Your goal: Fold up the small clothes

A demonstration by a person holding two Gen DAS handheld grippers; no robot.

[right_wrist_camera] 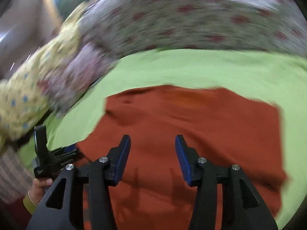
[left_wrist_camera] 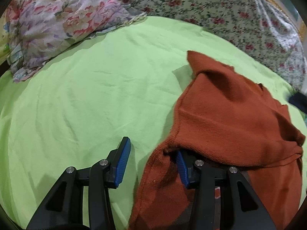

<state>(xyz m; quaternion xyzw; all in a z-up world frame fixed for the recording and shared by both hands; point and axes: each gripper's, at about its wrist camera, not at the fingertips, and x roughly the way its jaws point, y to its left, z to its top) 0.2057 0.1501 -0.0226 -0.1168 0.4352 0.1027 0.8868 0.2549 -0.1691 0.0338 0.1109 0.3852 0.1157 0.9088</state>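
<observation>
A rust-orange knit garment (left_wrist_camera: 230, 115) lies rumpled on a light green sheet (left_wrist_camera: 86, 95), with one corner raised. My left gripper (left_wrist_camera: 151, 147) is open at the garment's left edge. Cloth is draped over its right finger, and its left pad (left_wrist_camera: 122, 163) stands bare over the sheet. In the right wrist view, the garment (right_wrist_camera: 191, 118) lies fairly flat on the sheet. My right gripper (right_wrist_camera: 153, 138) hovers open above the garment with nothing between its pads. That view is blurred. The left gripper (right_wrist_camera: 48, 153) appears at its left edge, held by a hand (right_wrist_camera: 40, 186).
A crumpled pastel floral cloth (left_wrist_camera: 57, 19) lies at the far left of the sheet. A bedspread (left_wrist_camera: 211, 9) with small red flowers lies beyond it. Yellow patterned fabric (right_wrist_camera: 28, 88) lies at the left in the right wrist view. A dark blurred shape (left_wrist_camera: 299, 99) sits at the right edge.
</observation>
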